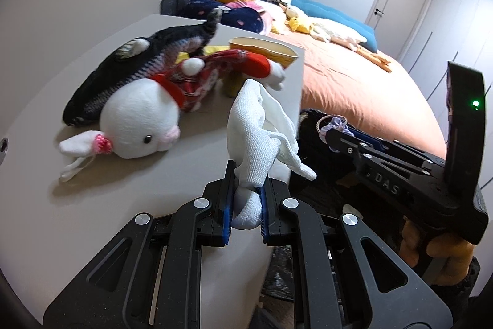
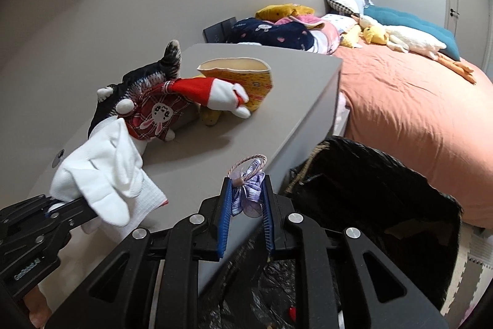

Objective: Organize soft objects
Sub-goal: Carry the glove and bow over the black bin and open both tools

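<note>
"das" on right gripper [image 1: 336,141] body; rest illegible.

**Both tongs clamped, angled downward**

The left tongs [image 1: 245,199] point steeply down, blue pads pinched tight on a white sock [image 1: 262,131]. The right tongs [image 2: 246,202] tilt down likewise, jaws nipping a lilac hair tie [image 2: 248,193]. Bare fingers [image 1: 446,248] wrap the right handle below its body.

I see a white sock [image 1: 255,128] of waffle-knit cloth, a plush bunny [image 1: 138,119] with fuzzy nap, a smooth matt grey worktop [image 1: 129,174], and a shiny crinkled black bag [image 2: 369,193] lining the bin.
</note>
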Demonstrator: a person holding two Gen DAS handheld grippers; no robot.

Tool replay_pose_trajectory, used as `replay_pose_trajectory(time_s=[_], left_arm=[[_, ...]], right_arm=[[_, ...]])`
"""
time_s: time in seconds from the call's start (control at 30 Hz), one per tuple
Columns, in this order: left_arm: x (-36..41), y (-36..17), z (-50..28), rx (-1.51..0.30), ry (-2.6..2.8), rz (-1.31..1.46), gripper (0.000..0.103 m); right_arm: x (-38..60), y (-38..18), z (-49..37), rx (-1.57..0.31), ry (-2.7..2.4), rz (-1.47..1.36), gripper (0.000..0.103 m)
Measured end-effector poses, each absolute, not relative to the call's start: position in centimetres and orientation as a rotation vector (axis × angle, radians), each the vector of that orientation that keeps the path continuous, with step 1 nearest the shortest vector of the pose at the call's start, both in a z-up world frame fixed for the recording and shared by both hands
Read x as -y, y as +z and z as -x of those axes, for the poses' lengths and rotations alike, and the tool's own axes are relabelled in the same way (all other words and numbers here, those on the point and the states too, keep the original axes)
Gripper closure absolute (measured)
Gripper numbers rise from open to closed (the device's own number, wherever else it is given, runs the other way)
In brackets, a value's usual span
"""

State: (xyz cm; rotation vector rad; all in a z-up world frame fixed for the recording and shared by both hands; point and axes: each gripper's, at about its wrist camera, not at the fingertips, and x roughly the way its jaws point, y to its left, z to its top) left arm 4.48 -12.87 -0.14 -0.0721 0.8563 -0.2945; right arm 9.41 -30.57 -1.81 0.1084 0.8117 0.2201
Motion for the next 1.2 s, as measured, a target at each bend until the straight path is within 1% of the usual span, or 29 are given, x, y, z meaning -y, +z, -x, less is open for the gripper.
replay_pose_trajectory(time_s=[0.77, 1.2], left_arm=[[18.7, 0.7, -2.6, -0.836, -0.407, 0.021, 0.09], [22.6, 1.0, -3.2, -0.842, -0.488, -0.019, 0.09]], right_arm=[[36.7, 0.0, -4.2, -0.757, 0.12, -0.14, 0.083], [40.8, 0.5, -2.3, -0.733, 0.025, -0.188, 0.083]])
